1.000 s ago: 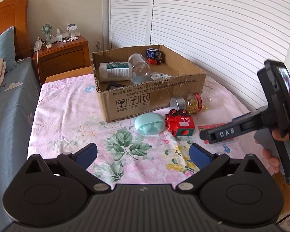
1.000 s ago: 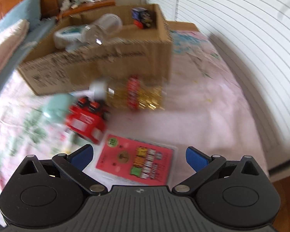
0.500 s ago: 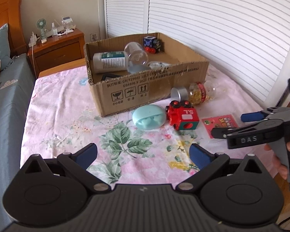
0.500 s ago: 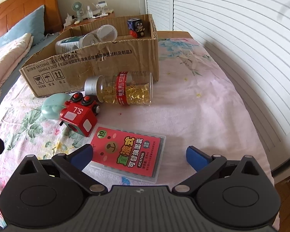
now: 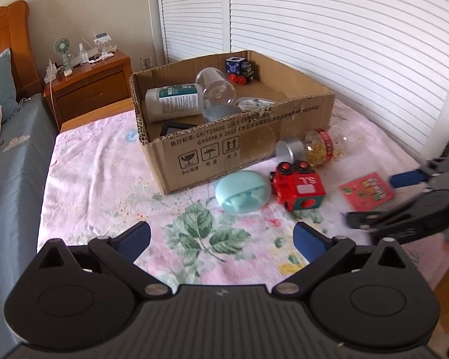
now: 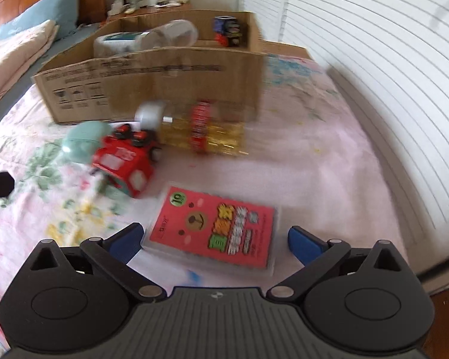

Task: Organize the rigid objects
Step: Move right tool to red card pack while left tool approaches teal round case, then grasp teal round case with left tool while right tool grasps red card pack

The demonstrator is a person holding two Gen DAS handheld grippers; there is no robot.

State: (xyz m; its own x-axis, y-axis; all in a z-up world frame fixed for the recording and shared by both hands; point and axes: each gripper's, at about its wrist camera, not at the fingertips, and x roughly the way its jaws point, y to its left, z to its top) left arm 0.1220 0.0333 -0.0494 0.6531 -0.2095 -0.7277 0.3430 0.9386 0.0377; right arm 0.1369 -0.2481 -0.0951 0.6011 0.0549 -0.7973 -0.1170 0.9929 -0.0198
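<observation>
A cardboard box (image 5: 233,152) sits on a table covered with a pink flowered cloth (image 5: 104,179), and it already holds a white bottle (image 5: 173,101) lying on its side, a clear cup (image 5: 215,85), a blue toy car (image 5: 239,67) in the far corner and a dark frame (image 5: 176,127). Outside the box, along its front wall, lie a mint green case (image 5: 242,191), a red toy car (image 5: 296,185) just beside it, and a clear jar of yellow capsules (image 5: 317,148) tipped over with its silver lid toward the box. A red card pack (image 6: 215,236) lies flat nearer the edge of the table. The right gripper (image 6: 214,239) hovers low over this pack with its blue-tipped fingers spread wide on either side of it, not touching. The left gripper (image 5: 221,237) is also spread wide, over bare cloth in front of the green case, holding nothing. Behind stand white slatted doors (image 5: 344,30), a wooden nightstand (image 5: 89,89) with a small fan (image 5: 62,49), and a bed (image 5: 12,155) beside the table.
</observation>
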